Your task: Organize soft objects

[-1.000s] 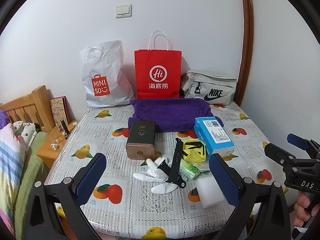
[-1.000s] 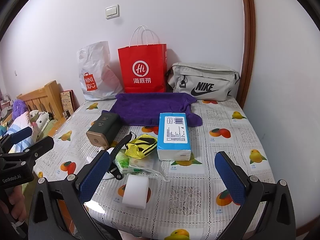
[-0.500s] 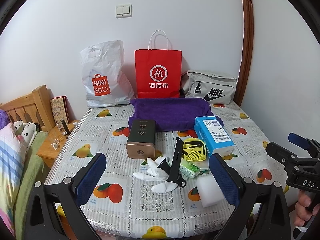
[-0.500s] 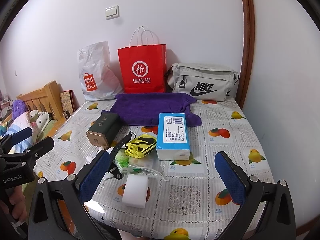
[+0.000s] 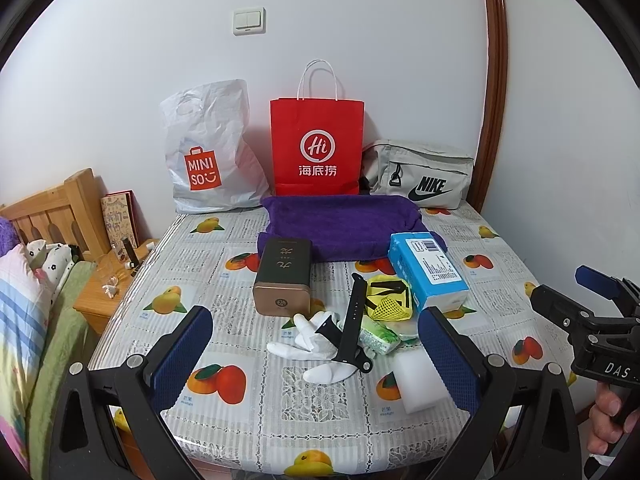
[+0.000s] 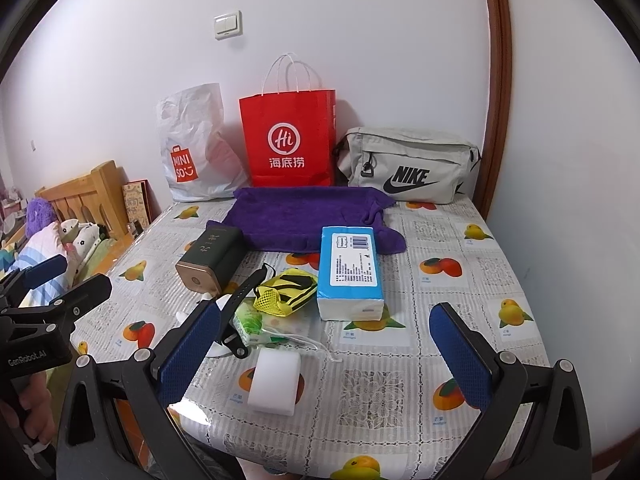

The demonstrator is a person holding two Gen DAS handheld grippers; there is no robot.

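Left gripper (image 5: 316, 356) spread wide above white cotton gloves (image 5: 310, 336), right gripper (image 6: 326, 346) likewise wide, rectangular foam sponge (image 6: 275, 380) between its fingers, plush purple towel (image 6: 308, 216) beyond

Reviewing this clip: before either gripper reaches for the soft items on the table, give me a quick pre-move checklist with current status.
1. Left gripper open, holding nothing: ok.
2. Right gripper open, holding nothing: ok.
3. White foam sponge block nearest, nothing on top: ok.
4. White fabric gloves free to lift: not ok, black watch strap lies across them.
5. Purple towel fully uncovered: not ok, blue tissue pack overlaps its front edge.
6. Destination for soft items: cannot tell.
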